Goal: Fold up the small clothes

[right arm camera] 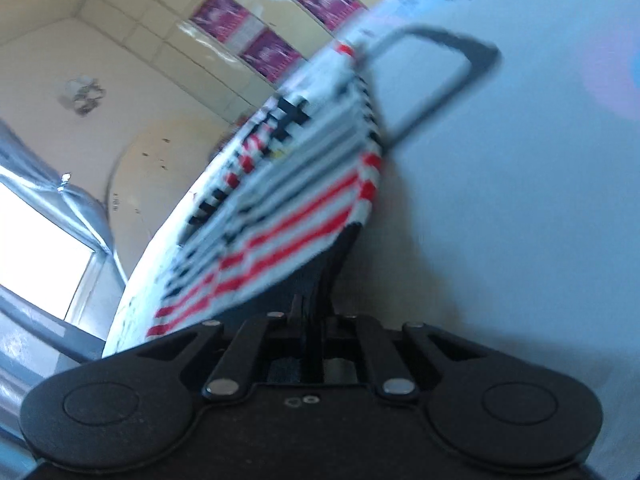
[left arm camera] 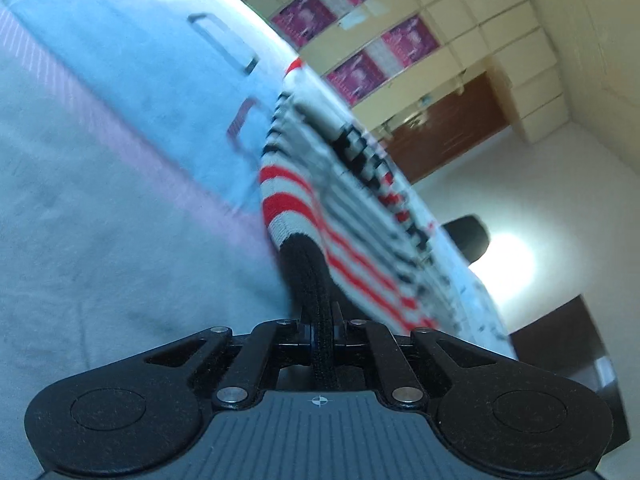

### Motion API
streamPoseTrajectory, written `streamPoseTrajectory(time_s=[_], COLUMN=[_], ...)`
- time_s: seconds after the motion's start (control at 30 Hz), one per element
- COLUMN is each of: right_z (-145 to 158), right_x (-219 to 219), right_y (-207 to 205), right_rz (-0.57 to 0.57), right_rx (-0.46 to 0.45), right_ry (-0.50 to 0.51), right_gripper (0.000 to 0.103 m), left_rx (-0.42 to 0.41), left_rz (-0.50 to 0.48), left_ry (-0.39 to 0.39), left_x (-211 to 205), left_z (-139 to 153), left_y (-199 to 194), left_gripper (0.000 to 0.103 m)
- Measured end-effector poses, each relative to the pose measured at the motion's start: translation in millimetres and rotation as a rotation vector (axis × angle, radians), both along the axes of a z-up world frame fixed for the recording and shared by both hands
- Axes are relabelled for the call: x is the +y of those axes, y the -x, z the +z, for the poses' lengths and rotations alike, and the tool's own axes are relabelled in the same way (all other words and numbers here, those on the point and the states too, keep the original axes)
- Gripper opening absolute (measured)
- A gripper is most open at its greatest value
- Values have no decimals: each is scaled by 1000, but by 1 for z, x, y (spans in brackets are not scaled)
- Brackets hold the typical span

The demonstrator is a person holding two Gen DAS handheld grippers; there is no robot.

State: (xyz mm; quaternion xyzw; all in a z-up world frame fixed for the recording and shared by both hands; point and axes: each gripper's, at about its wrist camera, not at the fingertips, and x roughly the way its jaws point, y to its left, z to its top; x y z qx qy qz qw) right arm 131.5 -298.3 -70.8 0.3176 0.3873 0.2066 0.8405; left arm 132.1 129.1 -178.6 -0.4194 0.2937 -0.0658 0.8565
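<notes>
A small knitted garment [left arm camera: 320, 208] with red, white and black stripes and a black hem lies stretched across a pale cloth-covered surface [left arm camera: 100, 200]. My left gripper [left arm camera: 320, 320] is shut on its black hem, which bunches between the closed fingers. In the right wrist view the same striped garment [right arm camera: 288, 208] runs away from my right gripper [right arm camera: 316, 308], which is shut on the black edge at the other corner. The fabric spans tilted between the two grips, and the picture is blurred.
Grey rectangle outlines [left arm camera: 224, 40] are marked on the pale surface [right arm camera: 500, 200]. Beyond its edge are a tiled wall with pink posters [left arm camera: 360, 24], a brown door [left arm camera: 452, 120] and a bright window [right arm camera: 36, 240].
</notes>
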Motion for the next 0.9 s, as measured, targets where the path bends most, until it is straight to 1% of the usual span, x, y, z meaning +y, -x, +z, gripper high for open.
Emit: streamPoseTrajectory(time_s=[0.1, 0.2, 0.37, 0.47, 0.63, 0.8, 0.9], right_z=[28, 57, 94, 110, 132, 136, 127], right_x=[4, 7, 14, 17, 29, 41, 47], right_y=[-6, -19, -54, -83, -146, -224, -268], right_rz=[16, 28, 35, 31, 15, -3, -14], right_rx=[-85, -163, -257, -294, -328, -323, -295], right_ry=[35, 74, 125, 141, 168, 182, 181], right_gripper=[7, 7, 6, 6, 7, 7, 7], left_rx=[-65, -123, -204, -236, -255, -246, -218], left_rz=[5, 9, 2, -9, -38, -69, -92], left_ry=[-3, -9, -10, -25, -67, -89, -101], left_x=[1, 7, 17, 19, 24, 39, 42], left_z=[17, 41, 78, 101, 129, 136, 128], left_y=[-1, -15, -58, -96, -170, -252, -301], left_gripper=[4, 4, 4, 4, 4, 5, 5])
